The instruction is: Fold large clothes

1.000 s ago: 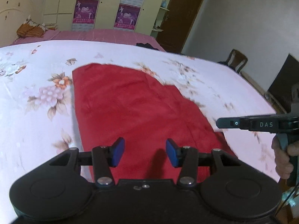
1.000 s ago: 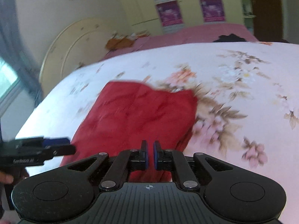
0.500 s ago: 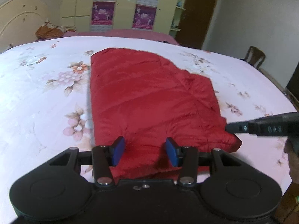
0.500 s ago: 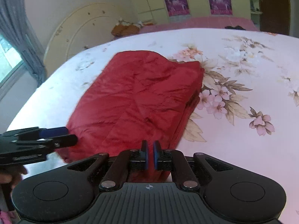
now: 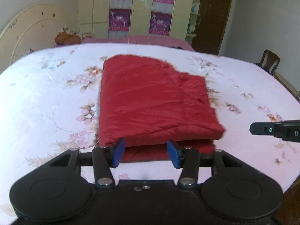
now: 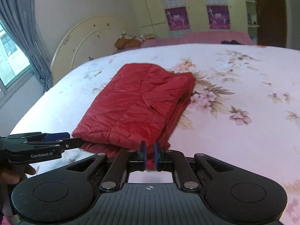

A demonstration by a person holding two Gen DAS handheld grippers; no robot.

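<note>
We see a red jacket [image 5: 155,101] folded into a thick rectangle on a floral bedsheet [image 5: 46,97], lying near the middle of the bed. In the left wrist view our left gripper [image 5: 146,152] sits at 6 o'clock of the jacket, just off its near edge. Its jaws have just been opening and now stand moderately wide; the blue pads [image 5: 118,152] frame the edge, and we cannot tell whether any cloth lies between them, but they press on nothing. Our right gripper [image 5: 252,129] pokes in at 3 o'clock, apart from the jacket. In its own view its jaws stand narrow, nearly together, with the jacket's near corner showing through the gap behind them; we see no cloth pinched. A hand [image 6: 11,174] holds the left gripper's handle at 9 o'clock. A headboard [image 6: 78,37] and wardrobe [image 6: 187,5] stand beyond.
</note>
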